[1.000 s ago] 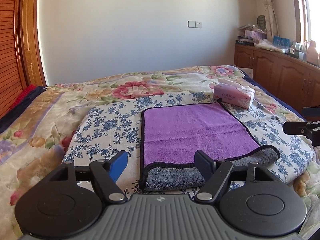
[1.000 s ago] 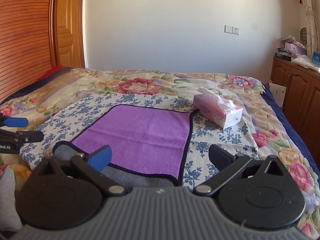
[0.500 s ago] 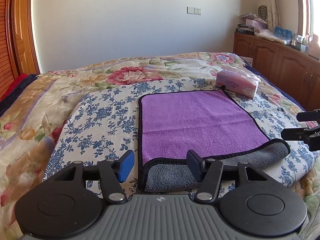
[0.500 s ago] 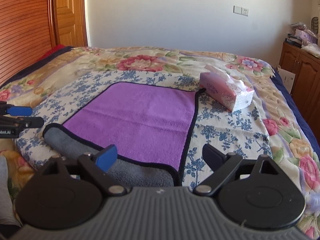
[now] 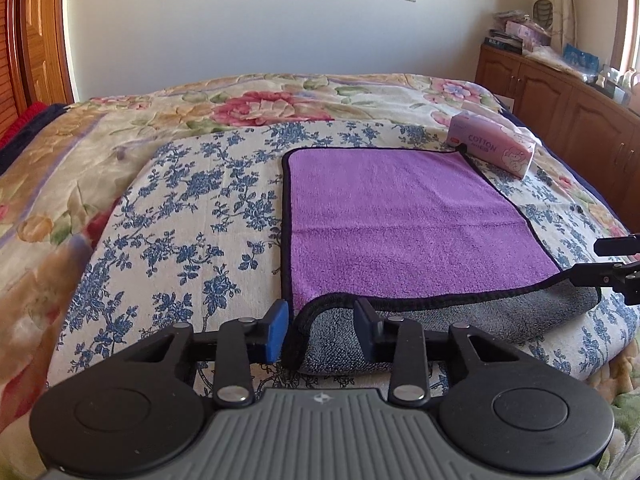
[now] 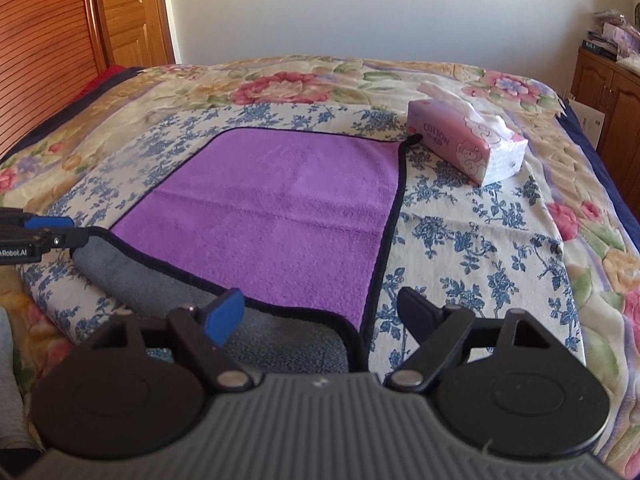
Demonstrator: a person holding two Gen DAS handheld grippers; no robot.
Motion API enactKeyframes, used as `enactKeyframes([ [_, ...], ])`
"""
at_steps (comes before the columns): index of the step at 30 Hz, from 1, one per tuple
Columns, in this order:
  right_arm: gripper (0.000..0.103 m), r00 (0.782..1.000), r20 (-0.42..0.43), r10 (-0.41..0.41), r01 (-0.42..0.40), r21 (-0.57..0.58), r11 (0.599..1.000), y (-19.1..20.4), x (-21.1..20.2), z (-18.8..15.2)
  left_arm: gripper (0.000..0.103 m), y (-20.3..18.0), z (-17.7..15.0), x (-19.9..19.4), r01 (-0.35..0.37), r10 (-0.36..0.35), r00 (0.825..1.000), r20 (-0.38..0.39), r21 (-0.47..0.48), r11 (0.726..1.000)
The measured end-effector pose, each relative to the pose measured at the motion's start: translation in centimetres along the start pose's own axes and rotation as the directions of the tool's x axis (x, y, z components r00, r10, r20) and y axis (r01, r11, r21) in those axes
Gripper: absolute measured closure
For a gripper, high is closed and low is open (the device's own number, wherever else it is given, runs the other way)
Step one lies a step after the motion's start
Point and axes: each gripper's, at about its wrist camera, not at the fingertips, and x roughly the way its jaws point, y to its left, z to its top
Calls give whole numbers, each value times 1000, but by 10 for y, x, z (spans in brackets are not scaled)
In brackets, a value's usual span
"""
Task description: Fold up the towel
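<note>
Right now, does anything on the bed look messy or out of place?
Only the towel: its near edge is flipped over, showing the grey underside, while the rest lies flat and purple. The tissue box sits at its far corner, touching or just beside it. Nothing looks spilled or damaged.

The towel [image 5: 404,220] is purple on its upper face, grey on the underside, with black edge binding. It lies flat on the blue-floral cloth. Its near edge hangs rolled over, exposing a grey band [image 6: 276,340].
</note>
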Motion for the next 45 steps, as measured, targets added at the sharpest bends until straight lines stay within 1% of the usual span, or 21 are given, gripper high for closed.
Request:
enactKeyframes([
  [5,22,999,-36,8,-8,12,1000,-3,7,-3,65,4,0,8,13,-14,1000,-27,-21,1000],
  [11,30,995,-93,41,-37,46,998,-8,14,-6,66,1,-2,11,26,-27,999,-46,-13,1000],
  [12,33,994,-103,46,-41,51,998,-9,15,-6,67,2,-2,12,31,-31,998,-48,-14,999],
  [13,37,993,-111,50,-44,54,998,-9,16,-7,71,2,-2,12,33,-33,998,-50,-14,999],
  [14,39,991,-119,54,-47,58,997,-10,17,-7,72,2,-2,12,33,-34,998,-51,-14,999],
  [15,44,990,-124,59,-51,62,997,-10,17,-8,76,2,-3,12,36,-37,998,-52,-14,999],
  [16,50,990,-128,64,-56,63,996,-10,17,-8,82,1,-3,12,40,-41,998,-52,-14,999],
  [18,58,989,-136,62,-54,63,997,-11,17,-9,87,2,-3,12,42,-43,997,-57,-15,999],
  [20,66,989,-136,66,-57,67,996,-12,16,-8,89,2,-3,13,43,-44,997,-59,-15,999],
  [21,74,989,-133,67,-58,70,996,-13,16,-8,94,3,-3,13,44,-45,997,-59,-16,999],
  [22,80,989,-129,66,-58,70,996,-13,15,-8,95,2,-3,13,46,-47,997,-58,-17,999],
  [24,83,990,-121,69,-61,69,996,-15,14,-7,95,2,-3,11,49,-49,997,-52,-15,999],
  [26,93,991,-116,72,-64,69,996,-15,13,-7,96,1,-3,10,47,-48,998,-45,-10,999],
  [31,97,992,-90,89,-83,68,994,-16,10,-4,97,1,-2,6,52,-52,998,-25,-14,999],
  [42,98,994,15,112,-113,80,990,-22,1,11,97,1,9,-8,62,-61,996,58,-23,998],
  [45,98,993,37,110,-112,54,992,-20,-2,14,97,0,13,-11,67,-65,995,79,-21,998],
])
